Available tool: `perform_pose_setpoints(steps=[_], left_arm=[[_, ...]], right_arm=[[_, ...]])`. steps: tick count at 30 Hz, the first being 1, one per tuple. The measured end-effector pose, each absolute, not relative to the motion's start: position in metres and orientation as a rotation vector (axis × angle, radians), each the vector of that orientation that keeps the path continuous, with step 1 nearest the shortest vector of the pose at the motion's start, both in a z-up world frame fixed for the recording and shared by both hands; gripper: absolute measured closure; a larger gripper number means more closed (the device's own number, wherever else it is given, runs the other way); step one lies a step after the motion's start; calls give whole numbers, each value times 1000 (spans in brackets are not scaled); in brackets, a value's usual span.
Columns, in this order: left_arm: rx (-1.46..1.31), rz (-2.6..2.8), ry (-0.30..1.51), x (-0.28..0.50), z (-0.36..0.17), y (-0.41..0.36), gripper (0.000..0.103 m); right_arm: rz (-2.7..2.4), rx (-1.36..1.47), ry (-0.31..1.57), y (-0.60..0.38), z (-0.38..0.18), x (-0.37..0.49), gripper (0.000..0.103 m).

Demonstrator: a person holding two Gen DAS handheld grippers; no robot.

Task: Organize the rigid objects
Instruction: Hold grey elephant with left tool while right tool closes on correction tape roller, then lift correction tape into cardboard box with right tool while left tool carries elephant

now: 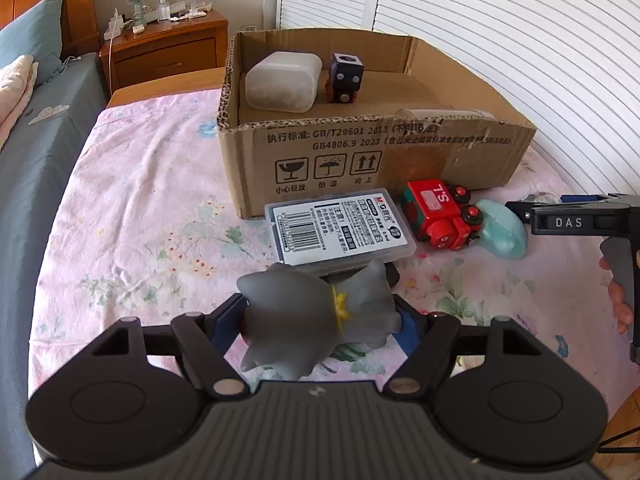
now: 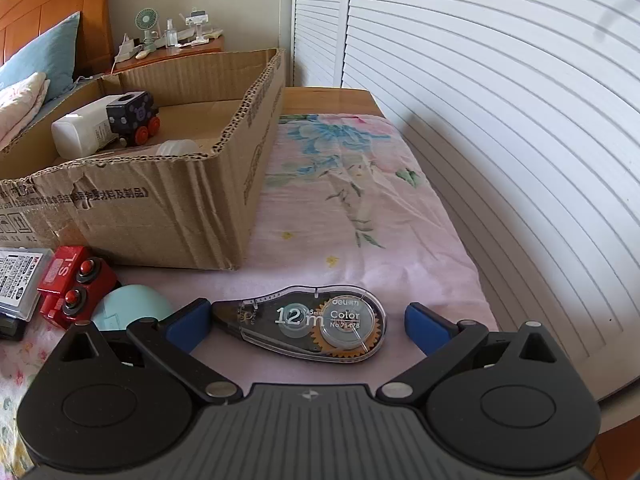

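Left gripper (image 1: 320,320): we see it clamped on the grey cat figurine (image 1: 316,316), blue pads pressed to both its sides, on the near side of the cardboard box (image 1: 372,156).
Grey cat figurine: lies sideways between the pads, yellow collar showing; we can't tell if it rests on the floral sheet (image 1: 140,216) or is lifted off it.
Right gripper (image 2: 308,324): jaws spread wide, nothing held; we see its blue fingers (image 2: 188,326) flanking the correction tape dispenser (image 2: 308,322), near the box's right front corner; whether the left pad touches the dispenser's tip we can't tell.
Correction tape dispenser: flat on the sheet, clear shell, "12m" label up, just in front of the box.
Plastic case (image 1: 340,232): barcode label up, lying close in front of the box's printed front wall, just beyond the cat.
Red toy train car (image 1: 438,216): on its side, right of the case, close to the box front.
Mint-green object (image 1: 502,232): against the red car's right side, still outside the box.
Cardboard box: open top, on the sheet; we see things inside.
White container (image 1: 282,80): inside the box, rear left.
Dark toy train car (image 1: 344,78): inside the box, just beside the white container, on red wheels.
Nightstand (image 1: 168,48): well beyond the box, left rear, with a small fan (image 1: 138,0) on top.
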State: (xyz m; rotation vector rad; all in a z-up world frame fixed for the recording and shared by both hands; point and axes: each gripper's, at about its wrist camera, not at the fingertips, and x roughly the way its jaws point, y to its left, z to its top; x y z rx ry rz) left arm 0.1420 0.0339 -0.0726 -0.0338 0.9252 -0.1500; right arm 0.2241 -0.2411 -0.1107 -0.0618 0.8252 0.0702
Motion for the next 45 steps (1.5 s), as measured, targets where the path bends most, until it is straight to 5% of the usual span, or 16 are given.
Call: perform_pose_setpoints(steps=[5, 8, 33, 45], left_arm=[[-46, -144, 930, 143, -76, 33, 28], [-48, -145, 929, 142, -75, 34, 29], [124, -311, 930, 128, -18, 36, 30], [123, -304, 873, 151, 10, 46, 30]], right_arm=[[66, -68, 827, -239, -110, 224, 1], [71, -67, 824, -238, -108, 222, 11], [321, -142, 792, -245, -17, 193, 11], [392, -167, 744, -193, 10, 251, 10]])
